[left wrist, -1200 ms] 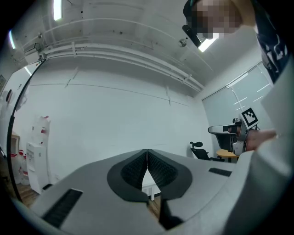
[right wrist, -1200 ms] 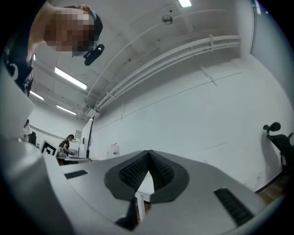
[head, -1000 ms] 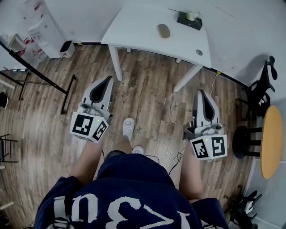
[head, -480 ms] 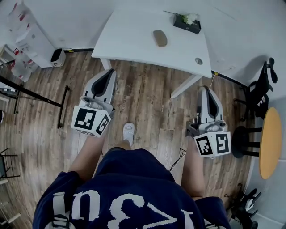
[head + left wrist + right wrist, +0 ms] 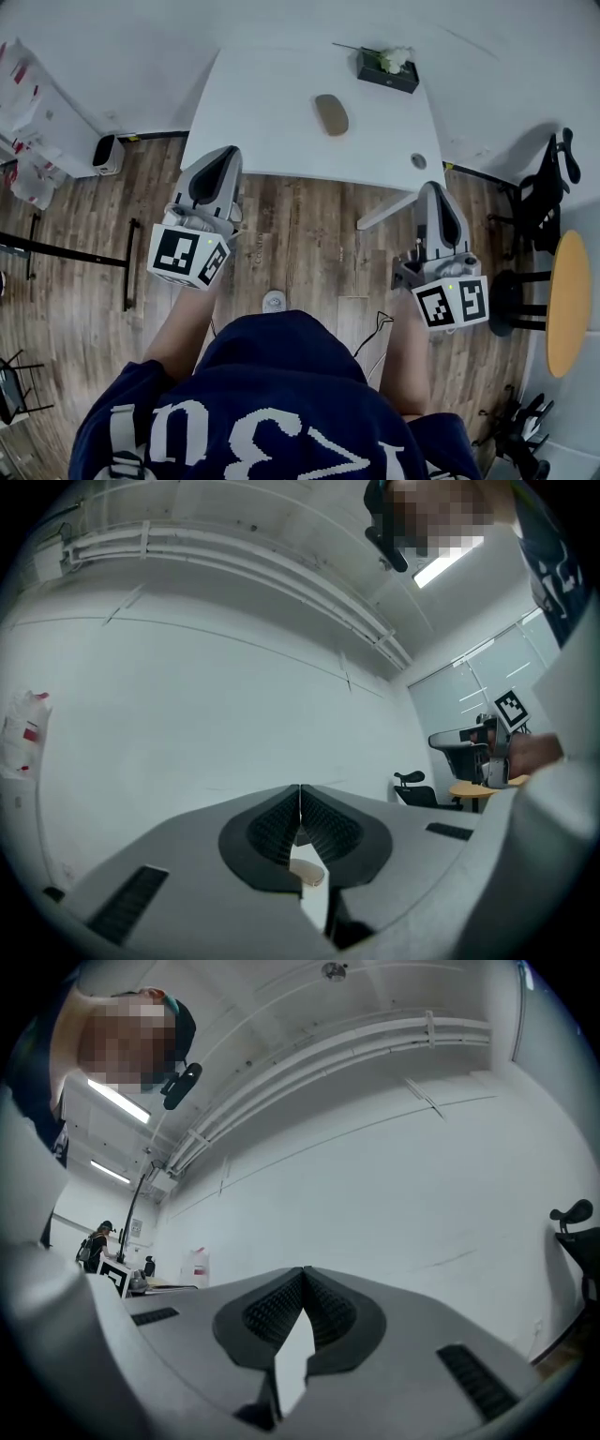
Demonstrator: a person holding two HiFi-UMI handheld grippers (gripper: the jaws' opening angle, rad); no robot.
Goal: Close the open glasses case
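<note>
A tan oval glasses case (image 5: 331, 113) lies on the white table (image 5: 272, 103), toward its far middle; from here I cannot tell whether its lid is up. My left gripper (image 5: 217, 155) is held level at the table's near left edge, jaws shut and empty. My right gripper (image 5: 437, 190) hangs over the floor just off the table's near right corner, also shut and empty. In the left gripper view the pads (image 5: 323, 822) meet tip to tip, and a tan patch, probably the case (image 5: 307, 872), shows through the gap below them. The right gripper view shows its pads (image 5: 323, 1309) meeting against a white wall.
A black box with white flowers (image 5: 387, 67) stands at the table's far right. A round cable hole (image 5: 418, 161) sits near its right edge. To the right stand a black office chair (image 5: 548, 187) and a round wooden table (image 5: 570, 300). A white bin (image 5: 105, 153) stands left.
The person has walked forward across the wooden floor. The table has come nearer in the head view, and both grippers, still shut, have moved from mid-floor up to its near edge.
</note>
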